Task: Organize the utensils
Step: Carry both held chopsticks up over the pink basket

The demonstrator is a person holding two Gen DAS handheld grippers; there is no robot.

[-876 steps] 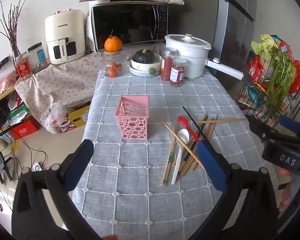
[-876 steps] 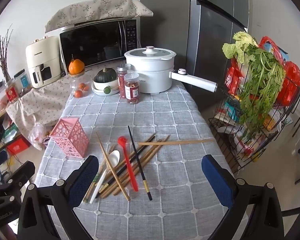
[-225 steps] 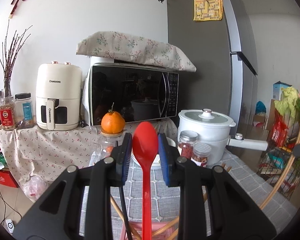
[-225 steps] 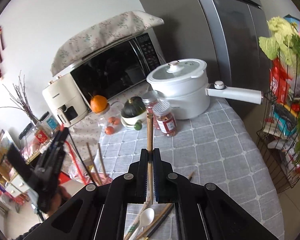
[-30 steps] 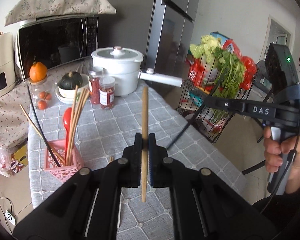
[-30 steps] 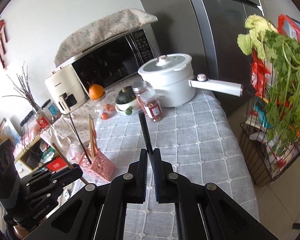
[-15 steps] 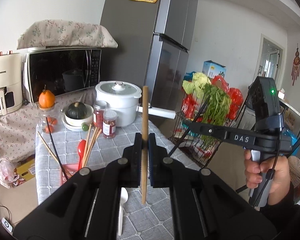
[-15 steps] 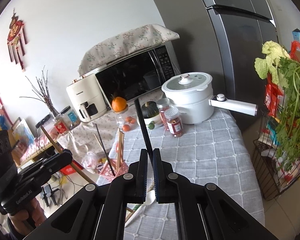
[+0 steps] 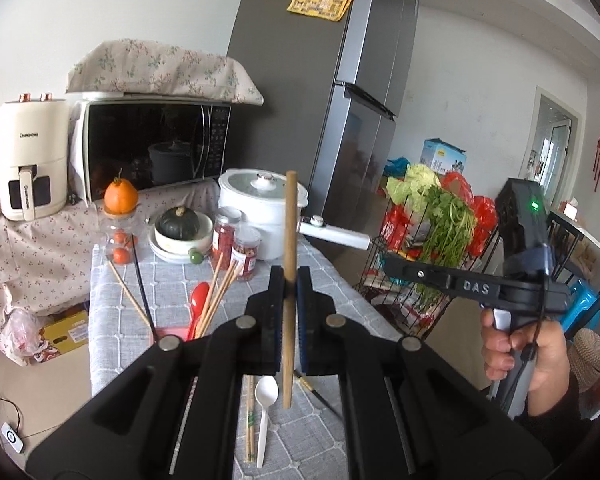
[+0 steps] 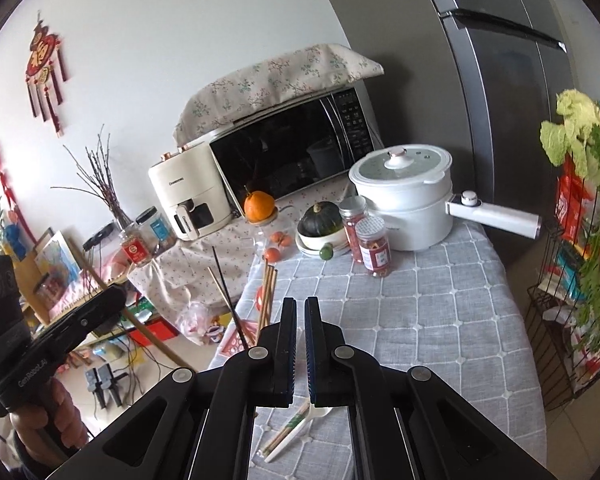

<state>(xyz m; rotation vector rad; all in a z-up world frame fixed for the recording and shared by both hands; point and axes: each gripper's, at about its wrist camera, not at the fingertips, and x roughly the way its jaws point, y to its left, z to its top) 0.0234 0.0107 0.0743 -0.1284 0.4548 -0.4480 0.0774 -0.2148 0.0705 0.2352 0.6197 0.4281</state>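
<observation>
Left tool [image 9: 289, 276] stays clenched on a long, round, light-wood chopstick [image 9: 290, 208], held upright above and to the right of the pink plastic openwork utensil holder [image 9: 172, 334], a little higher than a second ago. Right tool [image 10: 300, 308], farther right of the holder, has its jaws pressed together with nothing visible between them. The thin black chopstick it carried half a second ago is gone from its grip. A black chopstick with a gold end [image 9: 320, 400] lies on the grey checked table [image 9: 108, 340] to the right of the holder, partly hidden under the left tool, and is probably the same stick. A white plastic spoon [image 9: 267, 392] and a pair of pale bamboo chopsticks [image 9: 251, 420] also lie near the holder. The holder already contains a red spoon and several sticks. The wooden chopstick looks bound for the holder, while the black one probably needs another pickup.
</observation>
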